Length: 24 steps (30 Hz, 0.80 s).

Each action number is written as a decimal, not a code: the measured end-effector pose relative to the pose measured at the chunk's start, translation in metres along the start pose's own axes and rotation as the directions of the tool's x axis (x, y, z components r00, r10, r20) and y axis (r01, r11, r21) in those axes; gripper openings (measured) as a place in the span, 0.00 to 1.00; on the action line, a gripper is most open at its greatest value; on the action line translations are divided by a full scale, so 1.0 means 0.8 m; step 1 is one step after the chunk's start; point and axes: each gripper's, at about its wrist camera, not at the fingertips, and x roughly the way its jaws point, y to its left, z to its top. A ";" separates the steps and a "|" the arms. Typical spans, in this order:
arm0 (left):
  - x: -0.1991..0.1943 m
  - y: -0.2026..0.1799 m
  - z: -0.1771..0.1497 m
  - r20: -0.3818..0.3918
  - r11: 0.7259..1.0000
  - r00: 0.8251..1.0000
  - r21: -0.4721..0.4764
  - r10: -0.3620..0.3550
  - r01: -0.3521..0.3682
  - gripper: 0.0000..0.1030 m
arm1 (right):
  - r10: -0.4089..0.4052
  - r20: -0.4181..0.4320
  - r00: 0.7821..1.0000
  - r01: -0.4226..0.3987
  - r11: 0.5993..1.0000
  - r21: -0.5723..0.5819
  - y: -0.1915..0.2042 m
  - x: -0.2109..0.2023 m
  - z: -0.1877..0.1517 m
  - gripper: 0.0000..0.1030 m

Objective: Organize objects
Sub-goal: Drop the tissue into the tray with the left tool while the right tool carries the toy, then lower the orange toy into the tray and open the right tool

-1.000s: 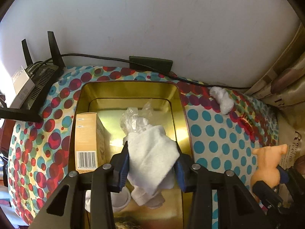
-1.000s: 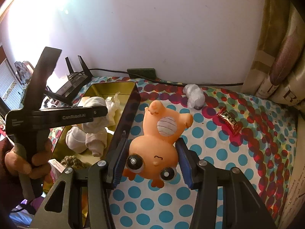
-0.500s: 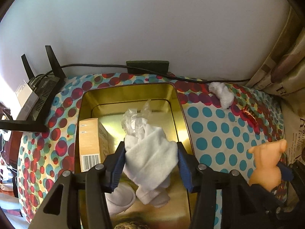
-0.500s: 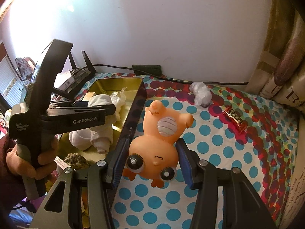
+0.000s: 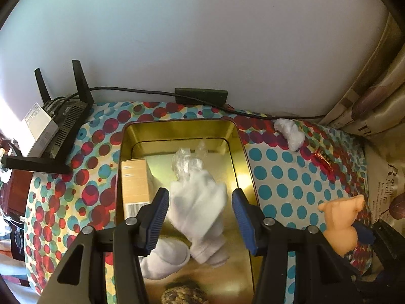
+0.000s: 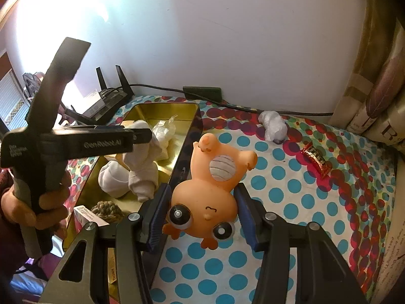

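My left gripper point(image 5: 200, 217) is open above the gold tin point(image 5: 239, 136). A white sock point(image 5: 200, 210) hangs loose between its pads, blurred, with gaps to both pads. Another rolled sock point(image 5: 167, 258), a tan box point(image 5: 134, 182), crumpled plastic point(image 5: 187, 162) and a rope ball point(image 5: 184, 295) lie in the tin. My right gripper point(image 6: 202, 215) is shut on an orange toy pig point(image 6: 212, 187), upside down, above the dotted cloth right of the tin point(image 6: 187, 157). The left gripper also shows in the right wrist view point(image 6: 141, 136).
A white plastic wad point(image 6: 273, 126) and a red candy wrapper point(image 6: 316, 159) lie on the dotted cloth point(image 6: 291, 190). A black router point(image 5: 60, 131) and cable sit at the back left, a dark adapter point(image 5: 202, 96) by the wall, patterned curtains point(image 6: 374, 76) at right.
My left gripper's jaws have opened and let the white sock go; it drops toward the tin. The left gripper has pulled back and up. The right gripper still holds the pig, nearly unmoved.
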 end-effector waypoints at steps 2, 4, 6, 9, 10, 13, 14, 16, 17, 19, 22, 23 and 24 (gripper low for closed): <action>-0.004 0.001 -0.001 -0.002 1.000 1.000 0.003 -0.007 0.007 0.52 | 0.005 0.001 1.000 -0.005 1.000 -0.003 0.003 0.000 -0.001 0.47; -0.009 0.001 -0.003 0.009 1.000 1.000 0.006 0.007 -0.007 0.52 | 0.015 0.001 1.000 -0.015 1.000 -0.005 0.006 0.000 -0.002 0.47; -0.014 0.003 -0.005 0.009 1.000 1.000 -0.002 -0.003 0.003 0.52 | 0.020 0.002 1.000 -0.020 1.000 -0.008 0.008 0.000 -0.003 0.47; -0.020 0.007 -0.009 0.016 1.000 1.000 -0.016 0.006 -0.006 0.52 | 0.030 0.002 1.000 -0.030 0.999 -0.013 0.011 0.001 -0.004 0.47; -0.022 0.009 -0.010 0.017 1.000 1.000 -0.020 0.013 -0.012 0.52 | 0.033 0.000 0.999 -0.033 0.999 -0.013 0.012 0.001 -0.005 0.47; -0.030 0.016 -0.015 0.031 0.999 0.999 -0.033 0.039 -0.038 0.52 | 0.047 -0.007 0.999 -0.047 0.999 -0.027 0.018 0.003 -0.006 0.47; -0.033 0.021 -0.017 0.037 0.998 0.998 -0.045 0.049 -0.047 0.52 | 0.056 -0.012 0.998 -0.056 0.998 -0.034 0.022 0.005 -0.007 0.47; -0.039 0.032 -0.021 0.040 0.996 0.998 -0.074 0.049 -0.046 0.52 | 0.075 -0.023 0.997 -0.076 0.995 -0.058 0.031 0.009 -0.008 0.47; -0.042 0.037 -0.023 0.042 0.995 0.998 -0.084 0.055 -0.051 0.52 | 0.085 -0.030 0.996 -0.087 0.993 -0.073 0.037 0.011 -0.008 0.47; -0.048 0.047 -0.027 0.046 0.993 0.997 -0.099 0.068 -0.063 0.52 | 0.107 -0.037 0.994 -0.110 0.989 -0.102 0.049 0.015 -0.008 0.47; -0.055 0.061 -0.032 0.049 0.989 0.995 -0.128 0.081 -0.074 0.52 | 0.137 -0.050 0.989 -0.143 0.980 -0.135 0.065 0.025 -0.005 0.47; -0.057 0.064 -0.034 0.051 0.988 0.995 -0.134 0.082 -0.075 0.52 | 0.145 -0.058 0.988 -0.152 0.979 -0.138 0.069 0.029 -0.004 0.47; -0.060 0.067 -0.036 0.054 0.987 0.995 -0.143 0.083 -0.075 0.52 | 0.152 -0.067 0.986 -0.160 0.977 -0.141 0.073 0.034 -0.003 0.47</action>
